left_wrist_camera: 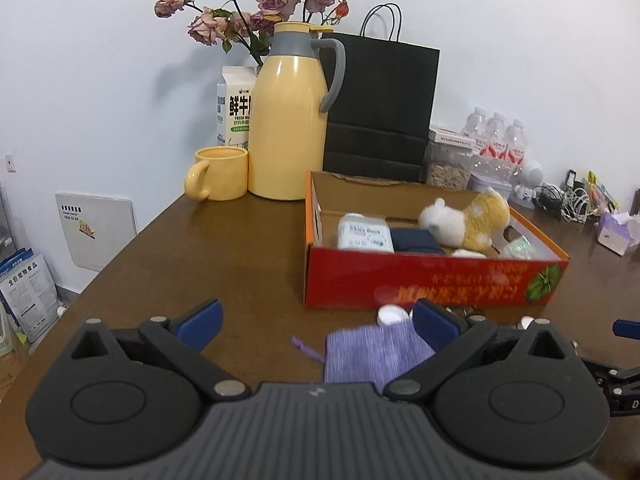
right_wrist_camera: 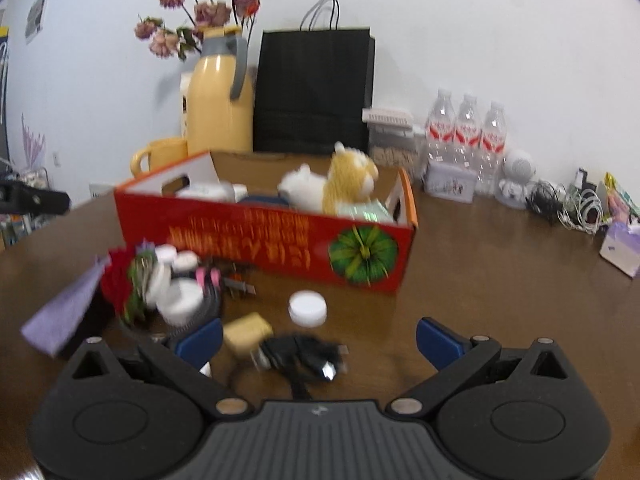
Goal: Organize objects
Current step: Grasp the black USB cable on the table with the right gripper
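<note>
A red cardboard box point(left_wrist_camera: 432, 280) point(right_wrist_camera: 264, 240) sits on the brown table point(left_wrist_camera: 224, 264). It holds a yellow-and-white plush toy point(left_wrist_camera: 466, 222) point(right_wrist_camera: 336, 188), a white bottle point(left_wrist_camera: 363, 234), a dark blue item point(left_wrist_camera: 416, 242) and a pale green packet point(left_wrist_camera: 518, 248). My left gripper point(left_wrist_camera: 316, 326) is open above a purple cloth pouch point(left_wrist_camera: 376, 354), which lies between its fingers. My right gripper point(right_wrist_camera: 318, 338) is open over a black cable point(right_wrist_camera: 304, 354) and a tan charger block point(right_wrist_camera: 246, 334). A white round lid point(right_wrist_camera: 307, 308) lies just ahead. Left of it sits a pile of small jars and a red item point(right_wrist_camera: 160, 284).
Behind the box stand a yellow thermos point(left_wrist_camera: 292, 120), a yellow mug point(left_wrist_camera: 218, 174), a milk carton point(left_wrist_camera: 236, 108), dried roses point(left_wrist_camera: 256, 4) and a black paper bag point(left_wrist_camera: 380, 108). Water bottles point(right_wrist_camera: 464, 132), a clear container point(left_wrist_camera: 450, 164), cables point(right_wrist_camera: 568, 204) and a tissue box point(right_wrist_camera: 622, 248) line the right.
</note>
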`<state>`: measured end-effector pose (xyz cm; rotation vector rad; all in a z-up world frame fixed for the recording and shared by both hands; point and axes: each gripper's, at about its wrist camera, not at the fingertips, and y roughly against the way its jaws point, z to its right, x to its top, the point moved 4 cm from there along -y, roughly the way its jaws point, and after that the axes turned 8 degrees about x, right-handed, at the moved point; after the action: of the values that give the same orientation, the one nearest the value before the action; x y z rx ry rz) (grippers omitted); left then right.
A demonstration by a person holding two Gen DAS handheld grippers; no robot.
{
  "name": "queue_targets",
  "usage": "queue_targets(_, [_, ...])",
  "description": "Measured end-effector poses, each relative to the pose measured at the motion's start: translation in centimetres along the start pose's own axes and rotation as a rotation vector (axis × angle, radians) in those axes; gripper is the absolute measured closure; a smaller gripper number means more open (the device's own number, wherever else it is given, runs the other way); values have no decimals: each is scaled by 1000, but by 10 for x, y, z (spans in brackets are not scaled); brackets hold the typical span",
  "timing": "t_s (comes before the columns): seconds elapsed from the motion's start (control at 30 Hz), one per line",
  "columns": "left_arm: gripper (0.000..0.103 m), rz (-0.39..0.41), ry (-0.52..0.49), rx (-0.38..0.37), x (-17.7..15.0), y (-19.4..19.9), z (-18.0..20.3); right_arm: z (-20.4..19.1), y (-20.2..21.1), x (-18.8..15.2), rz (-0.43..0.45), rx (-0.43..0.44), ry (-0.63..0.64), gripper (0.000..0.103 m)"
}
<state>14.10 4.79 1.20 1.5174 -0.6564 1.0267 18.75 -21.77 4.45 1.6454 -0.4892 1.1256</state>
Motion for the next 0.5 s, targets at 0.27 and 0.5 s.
queue_targets(0.27, [0, -30, 3, -10, -15, 9, 2, 14, -18, -3, -68, 56, -16, 7])
queue_targets(0.5, [0, -18, 14, -13, -15, 19, 1, 18, -41, -4, -111, 142, -91, 41])
